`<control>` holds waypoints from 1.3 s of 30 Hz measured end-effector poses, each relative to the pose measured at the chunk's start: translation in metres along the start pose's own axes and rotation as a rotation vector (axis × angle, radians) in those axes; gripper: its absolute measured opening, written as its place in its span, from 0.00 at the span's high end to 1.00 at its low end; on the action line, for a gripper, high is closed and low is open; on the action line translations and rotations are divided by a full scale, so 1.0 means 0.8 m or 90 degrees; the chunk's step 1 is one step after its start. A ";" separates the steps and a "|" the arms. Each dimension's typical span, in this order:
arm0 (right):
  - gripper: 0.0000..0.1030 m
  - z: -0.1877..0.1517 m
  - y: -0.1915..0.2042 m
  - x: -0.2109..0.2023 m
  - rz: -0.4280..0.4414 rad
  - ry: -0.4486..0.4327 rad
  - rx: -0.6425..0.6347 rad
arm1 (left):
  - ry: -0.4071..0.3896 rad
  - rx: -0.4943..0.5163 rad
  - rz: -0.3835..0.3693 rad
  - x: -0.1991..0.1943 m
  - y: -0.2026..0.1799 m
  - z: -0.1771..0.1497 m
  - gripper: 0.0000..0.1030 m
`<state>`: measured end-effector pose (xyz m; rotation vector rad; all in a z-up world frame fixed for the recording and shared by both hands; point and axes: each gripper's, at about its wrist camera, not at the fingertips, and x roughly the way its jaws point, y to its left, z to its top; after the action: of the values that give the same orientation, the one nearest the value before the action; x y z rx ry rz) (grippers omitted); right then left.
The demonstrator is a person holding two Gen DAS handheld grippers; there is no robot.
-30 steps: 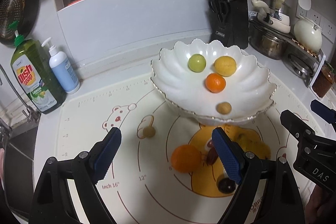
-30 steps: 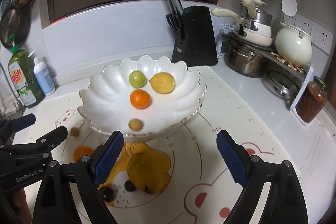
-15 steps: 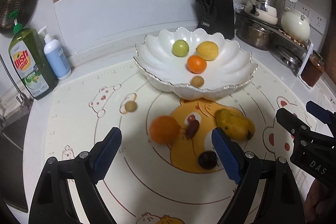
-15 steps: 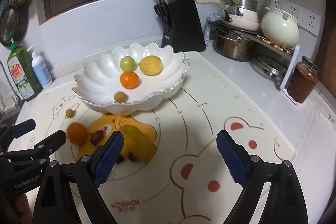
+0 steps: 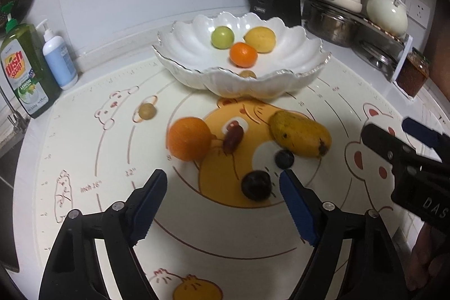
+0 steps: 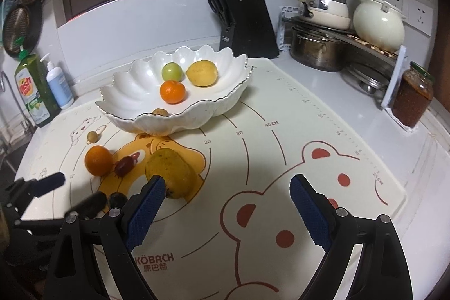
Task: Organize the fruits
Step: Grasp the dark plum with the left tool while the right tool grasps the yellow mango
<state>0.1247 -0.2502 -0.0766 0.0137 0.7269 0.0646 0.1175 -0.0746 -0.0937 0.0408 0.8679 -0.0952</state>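
Observation:
A white scalloped bowl (image 5: 194,55) (image 6: 132,92) holds a green fruit (image 5: 222,37), a yellow fruit (image 5: 260,39), a small orange (image 5: 243,54) and a small brown fruit (image 5: 247,74). On the mat in front lie an orange (image 5: 189,138) (image 6: 99,160), a red date (image 5: 233,137), a mango (image 5: 300,133) (image 6: 170,176), a blueberry (image 5: 284,158), a dark plum (image 5: 256,185) and a small tan fruit (image 5: 147,111). My left gripper (image 5: 223,205) hovers just short of the plum, its jaws closing with nothing between them. My right gripper (image 6: 225,211) is open over bare mat, right of the mango.
A knife block (image 6: 244,24) stands behind the bowl. Pots and a cream kettle (image 6: 378,23) fill a rack at the right, with a jar (image 6: 413,94) beside it. Dish soap (image 5: 25,69) and a pump bottle (image 5: 57,58) stand at the left by the sink.
Both grippers have pulled back from the bowl and sunk, so the loose fruits on the mat come into full view. The left jaws have narrowed slightly.

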 end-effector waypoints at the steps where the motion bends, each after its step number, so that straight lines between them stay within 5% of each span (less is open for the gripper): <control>1: 0.12 0.001 0.000 0.002 0.010 0.000 -0.006 | 0.003 0.002 -0.002 0.001 -0.003 -0.001 0.23; 18: 0.19 0.023 0.029 0.075 0.191 0.124 -0.128 | 0.046 -0.014 -0.006 0.036 -0.023 -0.002 0.45; 30: 0.45 0.017 0.051 0.117 0.232 0.191 -0.135 | 0.060 -0.015 -0.007 0.052 -0.023 0.000 0.65; 33: 0.49 0.017 0.054 0.116 0.237 0.188 -0.141 | 0.059 -0.005 -0.017 0.052 -0.028 0.002 0.74; 39: 0.50 0.015 0.049 0.114 0.239 0.187 -0.129 | 0.056 -0.004 -0.019 0.051 -0.028 0.002 0.75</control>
<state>0.1987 -0.2051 -0.1265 -0.0544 1.0014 0.5073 0.1428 -0.0998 -0.1241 0.0259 0.9575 -0.1188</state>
